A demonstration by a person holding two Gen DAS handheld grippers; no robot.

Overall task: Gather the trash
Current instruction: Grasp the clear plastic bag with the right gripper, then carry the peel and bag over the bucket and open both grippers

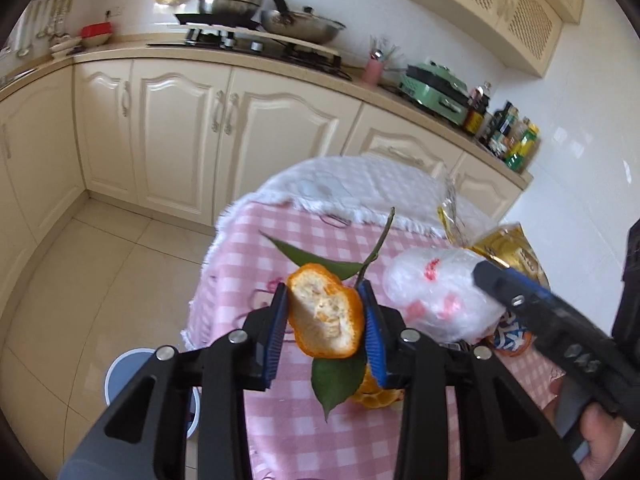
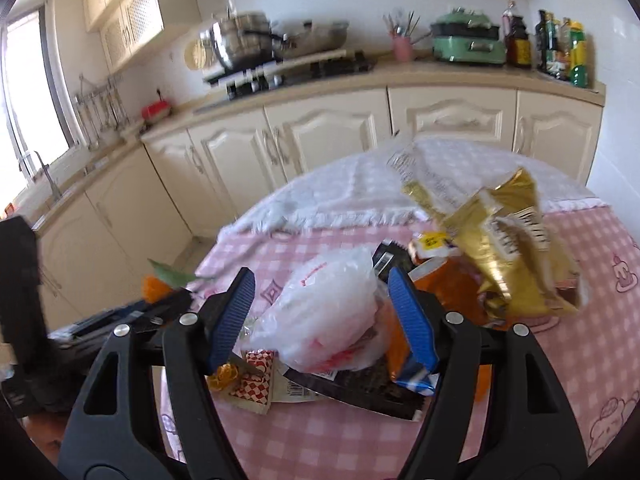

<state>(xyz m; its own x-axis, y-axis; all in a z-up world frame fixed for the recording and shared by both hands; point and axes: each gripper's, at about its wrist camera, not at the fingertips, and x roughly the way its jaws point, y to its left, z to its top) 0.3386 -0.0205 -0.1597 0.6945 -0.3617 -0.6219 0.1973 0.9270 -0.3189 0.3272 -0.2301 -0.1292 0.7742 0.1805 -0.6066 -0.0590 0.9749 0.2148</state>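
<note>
the left gripper (image 1: 325,312) fingers hold an orange peel (image 1: 325,312). the right gripper (image 2: 322,316) fingers stand wide around a white bag (image 2: 332,308). more wrappers wait on the bench (image 2: 580,320).

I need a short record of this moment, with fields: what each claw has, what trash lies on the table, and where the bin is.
left claw: shut on the orange peel, with its leaves and twig
right claw: open, the white plastic bag between its pads, not pressed
trash on table: gold wrapper, orange snack bag, dark packet, red checked paper
table: pink checked cloth
bin: on the floor beside the table, partly hidden by the left claw
</note>
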